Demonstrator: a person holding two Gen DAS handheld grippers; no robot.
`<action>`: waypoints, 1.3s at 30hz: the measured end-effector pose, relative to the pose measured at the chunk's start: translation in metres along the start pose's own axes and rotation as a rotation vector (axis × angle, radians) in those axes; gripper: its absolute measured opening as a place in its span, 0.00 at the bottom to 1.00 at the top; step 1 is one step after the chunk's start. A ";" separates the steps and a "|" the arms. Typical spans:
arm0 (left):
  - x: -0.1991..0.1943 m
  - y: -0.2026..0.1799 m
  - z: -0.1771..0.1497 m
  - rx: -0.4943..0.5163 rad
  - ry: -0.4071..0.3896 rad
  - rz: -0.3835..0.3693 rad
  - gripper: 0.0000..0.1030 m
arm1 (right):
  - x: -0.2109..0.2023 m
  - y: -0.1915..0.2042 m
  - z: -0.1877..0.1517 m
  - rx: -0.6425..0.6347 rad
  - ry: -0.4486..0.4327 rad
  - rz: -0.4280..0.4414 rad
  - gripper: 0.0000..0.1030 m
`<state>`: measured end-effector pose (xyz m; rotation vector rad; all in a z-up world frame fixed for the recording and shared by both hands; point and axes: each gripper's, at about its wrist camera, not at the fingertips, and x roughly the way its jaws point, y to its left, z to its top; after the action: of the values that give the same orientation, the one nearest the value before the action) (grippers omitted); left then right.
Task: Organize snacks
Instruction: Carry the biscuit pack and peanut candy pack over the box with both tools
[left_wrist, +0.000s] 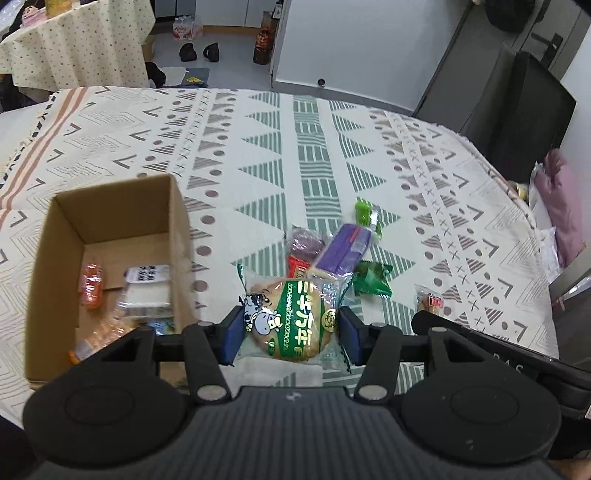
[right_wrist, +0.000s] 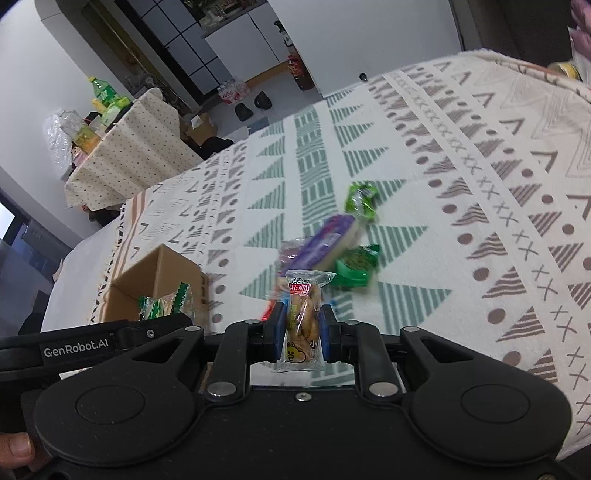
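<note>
Snacks are being sorted on a table covered by a patterned tablecloth (left_wrist: 332, 122). A round bun in a green-and-clear wrapper (left_wrist: 293, 323) is clamped between the blue pads of the left tongs (left_wrist: 291, 332), just beside the open cardboard box (left_wrist: 110, 206), in which an orange packet (left_wrist: 91, 284) and a white packet (left_wrist: 147, 291) are seen. A small clear-wrapped pastry (right_wrist: 303, 321) is gripped upright by the right tongs (right_wrist: 303, 330). A purple box (left_wrist: 343, 249) and green packets (left_wrist: 371, 282) are piled further out on the cloth.
</note>
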<state>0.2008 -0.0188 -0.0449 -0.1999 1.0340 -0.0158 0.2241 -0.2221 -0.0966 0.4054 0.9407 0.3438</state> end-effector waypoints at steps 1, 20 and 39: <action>-0.003 0.005 0.003 -0.008 0.000 -0.001 0.52 | -0.001 0.005 0.001 -0.005 -0.004 0.002 0.18; -0.045 0.109 0.044 -0.136 -0.065 0.057 0.52 | 0.014 0.097 0.026 -0.126 -0.010 0.060 0.18; -0.037 0.192 0.055 -0.276 -0.011 0.035 0.59 | 0.062 0.178 0.027 -0.221 0.060 0.102 0.18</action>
<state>0.2132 0.1819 -0.0198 -0.4322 1.0266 0.1609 0.2613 -0.0444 -0.0408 0.2413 0.9309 0.5497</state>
